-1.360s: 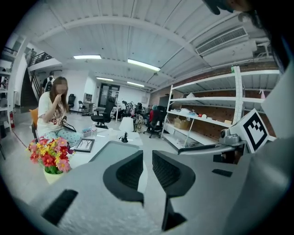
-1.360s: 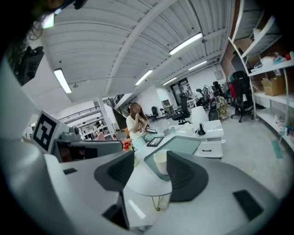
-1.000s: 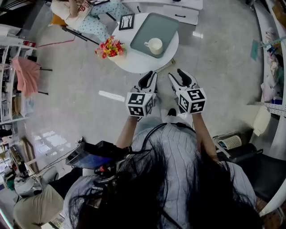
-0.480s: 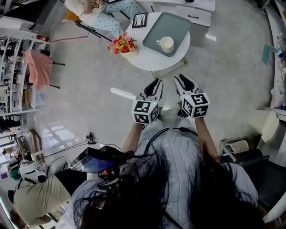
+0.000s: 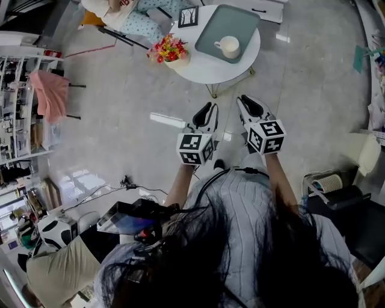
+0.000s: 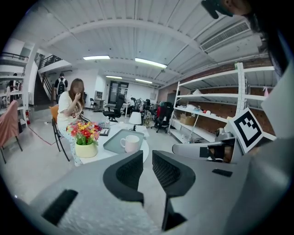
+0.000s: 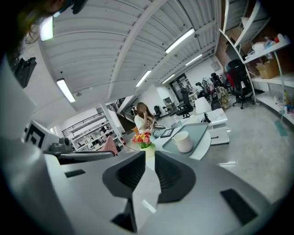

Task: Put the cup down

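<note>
A white cup stands upright on a grey-green tray on the round white table. In the head view both grippers hang over the floor, nearer to me than the table and well short of the cup. My left gripper has its jaws nearly together with nothing between them. My right gripper has just been closing its jaws, which now stand close together and empty. The cup shows beyond the left gripper, and the cup shows past the right gripper.
A pot of red and yellow flowers and a small picture frame share the table. A person sits on a chair behind it. A rack with a pink cloth stands left; shelving lines the right.
Both grippers have drawn back from the table, so the gap to the cup has grown. The right gripper's jaws have narrowed from spread to nearly touching.
</note>
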`<action>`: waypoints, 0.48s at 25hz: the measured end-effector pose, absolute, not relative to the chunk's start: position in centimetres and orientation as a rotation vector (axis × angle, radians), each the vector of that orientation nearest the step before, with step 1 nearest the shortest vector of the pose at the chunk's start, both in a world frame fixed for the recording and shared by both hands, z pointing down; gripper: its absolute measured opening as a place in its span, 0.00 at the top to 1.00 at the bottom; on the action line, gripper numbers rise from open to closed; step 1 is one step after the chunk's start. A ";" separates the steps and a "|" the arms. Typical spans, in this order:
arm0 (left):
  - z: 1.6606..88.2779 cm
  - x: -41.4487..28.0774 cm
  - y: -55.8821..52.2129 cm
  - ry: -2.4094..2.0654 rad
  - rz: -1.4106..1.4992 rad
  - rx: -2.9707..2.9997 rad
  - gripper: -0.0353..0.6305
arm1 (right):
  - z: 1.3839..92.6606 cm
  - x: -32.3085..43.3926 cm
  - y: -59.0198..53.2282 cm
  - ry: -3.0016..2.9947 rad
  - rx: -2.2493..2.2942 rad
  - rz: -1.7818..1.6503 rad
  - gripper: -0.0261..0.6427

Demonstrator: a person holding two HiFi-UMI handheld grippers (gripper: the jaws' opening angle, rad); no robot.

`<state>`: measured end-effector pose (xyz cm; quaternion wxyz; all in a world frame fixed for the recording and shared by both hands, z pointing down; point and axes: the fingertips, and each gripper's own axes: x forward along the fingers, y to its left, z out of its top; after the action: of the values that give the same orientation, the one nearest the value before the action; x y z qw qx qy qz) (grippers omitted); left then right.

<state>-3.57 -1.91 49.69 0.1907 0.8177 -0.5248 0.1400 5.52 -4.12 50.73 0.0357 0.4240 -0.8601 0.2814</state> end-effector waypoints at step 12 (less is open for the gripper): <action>48.4 -8.3 3.9 -1.363 0.299 2.404 0.84 | 48.6 -0.5 3.3 -2.605 1.402 0.780 0.85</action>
<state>-8.32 3.92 48.37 0.1799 0.8507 -0.4825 0.1058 -0.55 3.34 48.60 0.0413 0.4579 -0.8508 0.2546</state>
